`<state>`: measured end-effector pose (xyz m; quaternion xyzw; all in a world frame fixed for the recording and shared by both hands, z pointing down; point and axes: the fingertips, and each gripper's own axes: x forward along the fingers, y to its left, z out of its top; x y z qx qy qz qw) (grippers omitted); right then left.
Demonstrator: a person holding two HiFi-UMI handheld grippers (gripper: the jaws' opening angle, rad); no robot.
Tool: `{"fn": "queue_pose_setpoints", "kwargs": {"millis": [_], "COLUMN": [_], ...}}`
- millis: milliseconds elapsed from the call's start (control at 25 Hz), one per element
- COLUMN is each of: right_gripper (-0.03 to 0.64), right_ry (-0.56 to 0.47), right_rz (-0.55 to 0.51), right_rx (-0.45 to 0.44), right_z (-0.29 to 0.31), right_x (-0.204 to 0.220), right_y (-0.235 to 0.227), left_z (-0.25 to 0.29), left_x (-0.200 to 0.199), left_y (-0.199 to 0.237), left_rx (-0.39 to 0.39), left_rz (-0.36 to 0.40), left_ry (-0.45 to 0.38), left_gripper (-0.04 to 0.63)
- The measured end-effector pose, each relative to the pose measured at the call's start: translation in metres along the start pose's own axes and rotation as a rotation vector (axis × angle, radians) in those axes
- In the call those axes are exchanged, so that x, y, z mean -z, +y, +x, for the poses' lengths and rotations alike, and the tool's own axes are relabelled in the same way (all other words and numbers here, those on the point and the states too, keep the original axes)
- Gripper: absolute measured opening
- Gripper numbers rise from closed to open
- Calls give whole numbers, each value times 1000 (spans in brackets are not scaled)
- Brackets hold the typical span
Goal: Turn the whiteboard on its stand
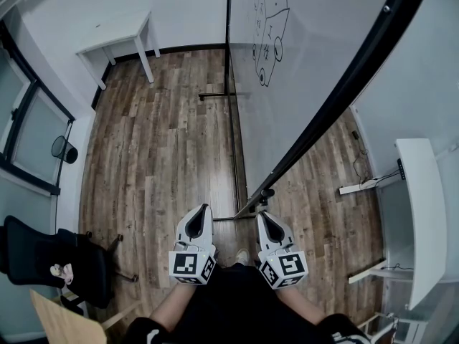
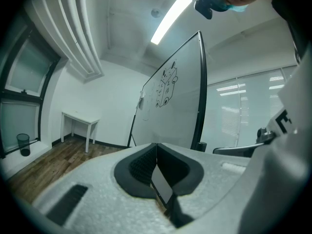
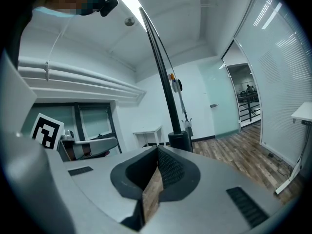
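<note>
Both your tools are closed on nothing: the left gripper (image 1: 201,212) has its jaws pressed together at the tips, and the right gripper (image 1: 262,218) does too. The whiteboard (image 1: 315,56) sits on its black stand (image 1: 227,70) right ahead of you, tilted, with its white face and black drawing towards your left. The board's dark-framed near corner lies just beyond the right gripper's tips. A white table (image 1: 118,33) stands by the far wall, and a black chair (image 1: 50,256) is at your left.
</note>
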<state>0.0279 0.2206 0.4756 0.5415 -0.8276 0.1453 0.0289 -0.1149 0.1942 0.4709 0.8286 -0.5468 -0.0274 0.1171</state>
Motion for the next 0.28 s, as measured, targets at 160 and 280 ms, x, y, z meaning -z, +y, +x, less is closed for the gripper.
{"fn": "queue_pose_setpoints", "kwargs": {"millis": [160,280], "right_gripper": [12,12], "right_ry": [4,3], "right_rz": [1,2], "right_rx": [-1,-2], "right_z": [0,-1], "right_x": [1,1], "right_y": [-1,-1], "left_z": [1,1], "left_x": [1,1], "left_y": [0,0], "left_rx": [-1,-1], "left_rz": [-4,-5], "left_ry": [2,3], "left_gripper": [17,17]}}
